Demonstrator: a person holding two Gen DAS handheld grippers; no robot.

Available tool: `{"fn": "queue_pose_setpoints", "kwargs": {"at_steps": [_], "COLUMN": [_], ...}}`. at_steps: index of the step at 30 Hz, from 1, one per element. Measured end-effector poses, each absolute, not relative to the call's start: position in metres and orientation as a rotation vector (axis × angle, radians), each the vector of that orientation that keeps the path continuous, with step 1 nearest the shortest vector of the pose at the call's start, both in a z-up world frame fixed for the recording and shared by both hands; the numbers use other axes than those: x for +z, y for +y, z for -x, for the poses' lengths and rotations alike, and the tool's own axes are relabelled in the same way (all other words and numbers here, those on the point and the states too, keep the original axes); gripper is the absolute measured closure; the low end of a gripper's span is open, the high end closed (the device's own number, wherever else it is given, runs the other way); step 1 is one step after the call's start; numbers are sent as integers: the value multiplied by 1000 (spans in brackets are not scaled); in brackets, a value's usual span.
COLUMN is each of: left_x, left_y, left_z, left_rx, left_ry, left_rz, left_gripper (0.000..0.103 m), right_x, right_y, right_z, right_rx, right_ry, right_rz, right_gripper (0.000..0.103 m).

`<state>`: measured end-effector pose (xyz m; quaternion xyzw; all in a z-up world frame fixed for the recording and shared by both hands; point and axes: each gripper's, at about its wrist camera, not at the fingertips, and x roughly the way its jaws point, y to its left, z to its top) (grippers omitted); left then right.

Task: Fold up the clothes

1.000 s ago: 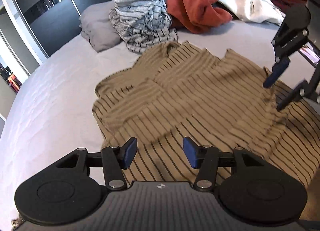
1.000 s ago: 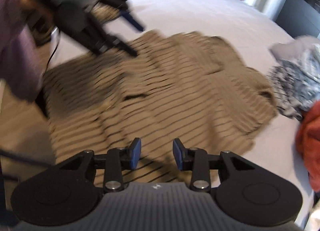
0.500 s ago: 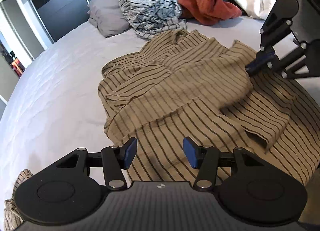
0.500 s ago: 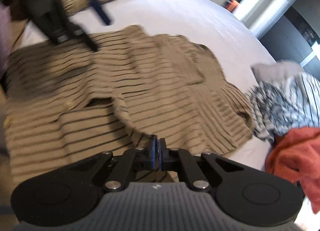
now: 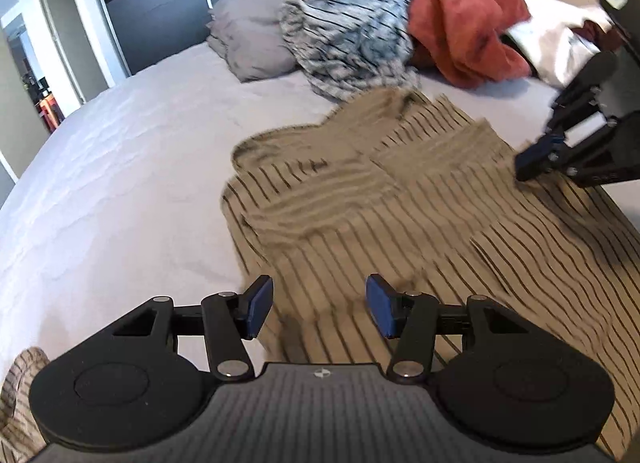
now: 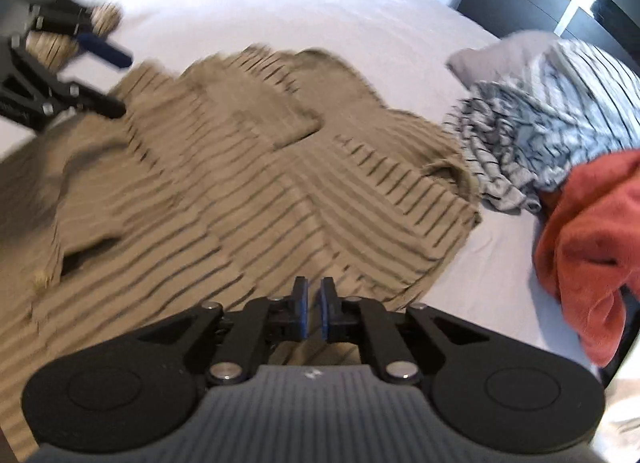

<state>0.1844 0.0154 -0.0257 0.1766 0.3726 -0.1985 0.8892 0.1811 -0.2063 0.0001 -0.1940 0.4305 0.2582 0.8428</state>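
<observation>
Two grippers hover over the striped shirt (image 5: 400, 199): left gripper (image 5: 319, 309) spread apart above its near edge, right gripper (image 6: 313, 311) nearly together, jaws just reopening slightly, nothing between.

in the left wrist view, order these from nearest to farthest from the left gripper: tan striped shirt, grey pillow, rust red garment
1. Tan striped shirt, spread on the bed right under the left gripper.
2. Grey pillow, far left of the clothes pile.
3. Rust red garment, far right, on the pile.
The last two are close; the pillow seems slightly nearer.
</observation>
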Motion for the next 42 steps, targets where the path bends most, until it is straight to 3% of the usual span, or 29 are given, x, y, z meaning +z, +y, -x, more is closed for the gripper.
{"fn": "queue_pose_setpoints", "kwargs": {"at_steps": [1,2,3,13,24,31,33,34,35,38,42], "left_x": [-25,-25,-24,-51,-71,-78,-79,-80,-80,-79,-60], "left_y": [18,20,23,51,54,45,42,40,39,35,33], "left_z": [-192,-200,-208,-291,-348,-374,-376,-377,-379,-380,-369], "left_rx": [-408,-404,-400,-362,-476,-514,-517,-516,-516,-524,-560], "left_ry": [769,774,780,928,939,927,915,908,905,906,843], "left_rz": [-354,-337,-319,-84,24,66,74,82,98,128,102], "left_gripper": [52,51,50,46,46,49,55,63,78,94,96], "right_x": [2,5,8,-2,-50,-63,-64,-64,-63,-57,-36], "right_y": [-212,-216,-221,-253,-280,-276,-271,-269,-267,-265,-269], "right_z": [-187,-191,-194,-259,-311,-336,-339,-340,-341,-339,-332], "right_rx": [528,509,493,347,293,333,353,360,366,373,386], "right_ry": [907,903,895,948,1010,991,982,980,975,955,911], "right_rz": [363,323,282,-7,-224,-297,-294,-293,-292,-270,-261], "right_gripper": [79,52,45,43,43,49,63,77,83,91,92]}}
